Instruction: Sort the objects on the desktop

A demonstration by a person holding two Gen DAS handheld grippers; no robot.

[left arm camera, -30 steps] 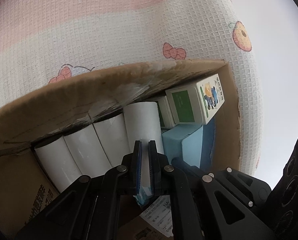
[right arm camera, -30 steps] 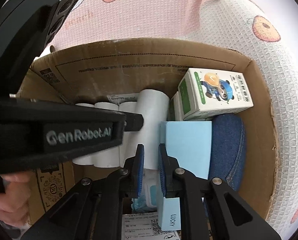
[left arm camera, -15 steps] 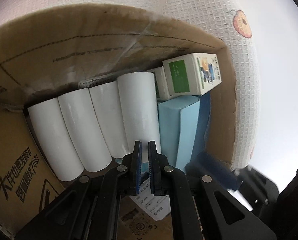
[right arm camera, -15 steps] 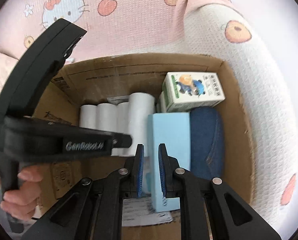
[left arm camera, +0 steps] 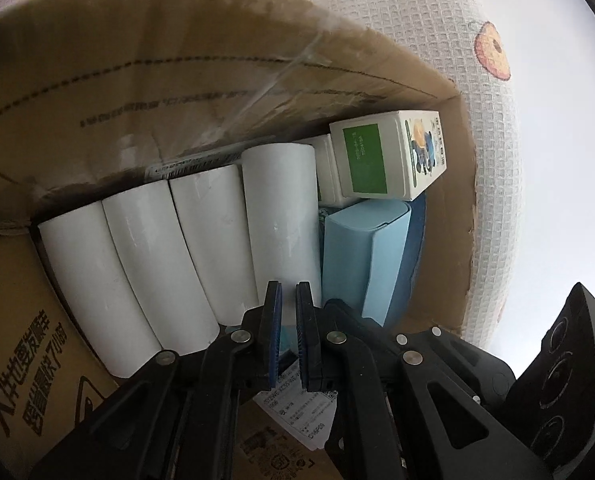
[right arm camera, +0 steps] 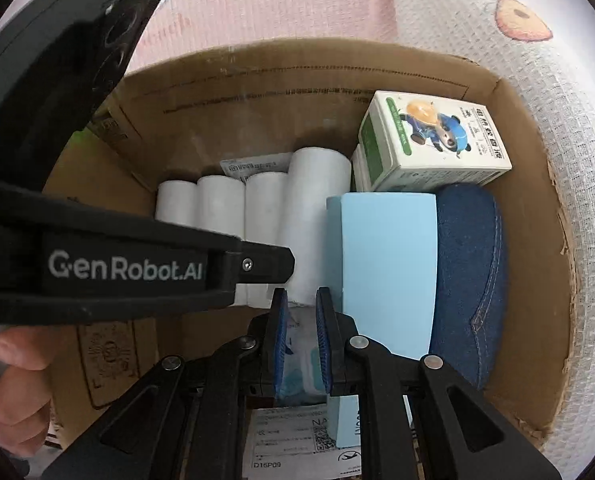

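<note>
Pale waffle-weave cloth (right arm camera: 529, 92), printed with pink bands and small orange fruit, is covering the surface, and a cardboard box (right arm camera: 297, 92) is sitting on it with its flaps open. Beyond the cloth's edge only a blank bright background is showing, so little of the room can be told.

Most of the sorting is looking finished, as a judgement from how the box is filling up. Four white rolls (left arm camera: 201, 248) are lying side by side along the far wall, touching one another. Just beside them a light blue box (right arm camera: 389, 272) is lying flat, with a denim pouch (right arm camera: 469, 280) pressing against its other side near the box's wall. A white carton with a green panel and a cartoon animal (right arm camera: 429, 140) is resting on top, toward the back corner, over a second similar carton. A printed label (right arm camera: 289, 440) is lying on the box floor in front.

Both tools are hanging over the box and pointing down into it. The left gripper (left arm camera: 288, 336) is showing its jaws almost together with nothing between them. The right gripper (right arm camera: 300, 344) is likewise nearly closed and empty; a soft white and blue packet (right arm camera: 299, 360) is lying below, seen through the narrow gap. A hand (right arm camera: 13, 380) is holding the left tool's handle. Whether anything is waiting outside the box cannot be told.
</note>
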